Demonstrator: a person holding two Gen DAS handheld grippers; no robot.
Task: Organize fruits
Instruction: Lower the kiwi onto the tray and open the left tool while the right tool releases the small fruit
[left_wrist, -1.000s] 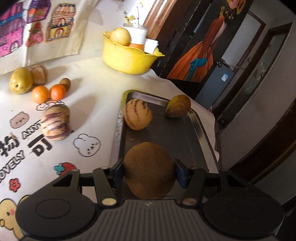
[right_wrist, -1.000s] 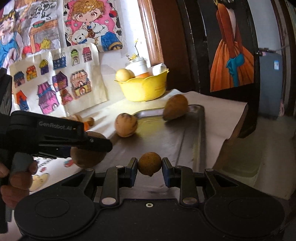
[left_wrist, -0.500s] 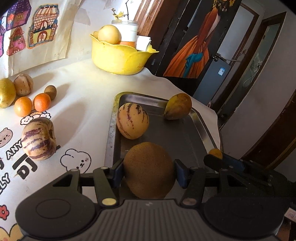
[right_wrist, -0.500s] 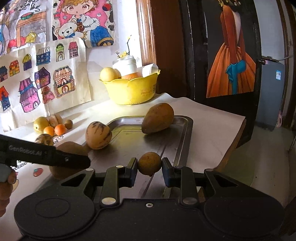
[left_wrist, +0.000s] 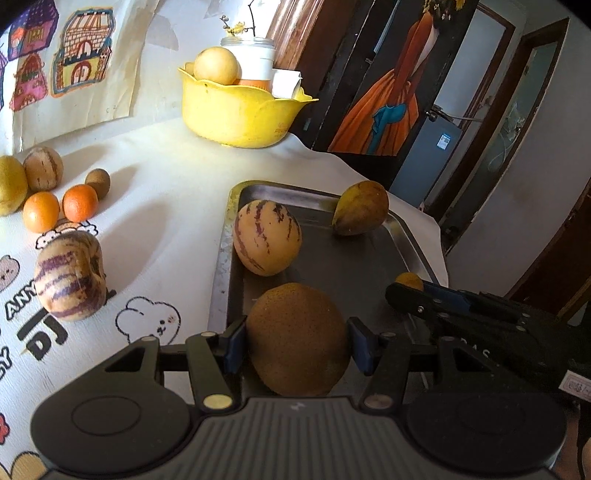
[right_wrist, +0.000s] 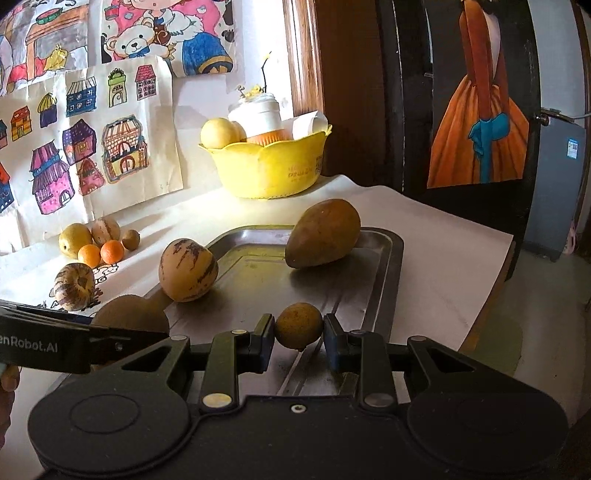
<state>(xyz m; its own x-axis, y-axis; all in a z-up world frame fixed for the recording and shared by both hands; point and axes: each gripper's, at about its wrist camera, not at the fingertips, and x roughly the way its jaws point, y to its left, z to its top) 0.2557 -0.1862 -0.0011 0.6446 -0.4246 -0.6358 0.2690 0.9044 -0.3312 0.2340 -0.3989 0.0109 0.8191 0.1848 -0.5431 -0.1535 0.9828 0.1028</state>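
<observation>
A metal tray (right_wrist: 384, 258) lies on the counter (left_wrist: 155, 192) near its right edge. In it sit a striped pale melon-like fruit (left_wrist: 266, 237) at the left side and a brown-green mango (right_wrist: 323, 233) at the far right corner, well apart from each other. Behind the tray a yellow bowl (left_wrist: 236, 110) holds a pale round fruit (left_wrist: 215, 67), a white jar (left_wrist: 255, 59) and some folded paper.

The left tool (left_wrist: 295, 341) grips a large round brown fruit (left_wrist: 297, 338), its blue pads pressed to both sides, jaws moderately wide; the fruit hangs over the near left part of the tray. The right tool (right_wrist: 298, 332) is nearly closed on a small round brown fruit (right_wrist: 298, 325), held over the near middle of the tray.

Against a second ago, the right tool has travelled across toward the tray and now shows in the left wrist view, at the tray's right rim. The left tool has shifted only slightly; both grips are unchanged.

The large fruit has rough, speckled, dull brown skin. The small one is smoother, ochre-brown, with a little nub beneath.

Loose on the counter to the left: a second striped fruit (left_wrist: 69, 275), two small oranges (left_wrist: 61, 206), a small brown fruit (left_wrist: 98, 181), a third striped fruit (left_wrist: 43, 168) and a yellow pear-like fruit (right_wrist: 75, 238).
</observation>
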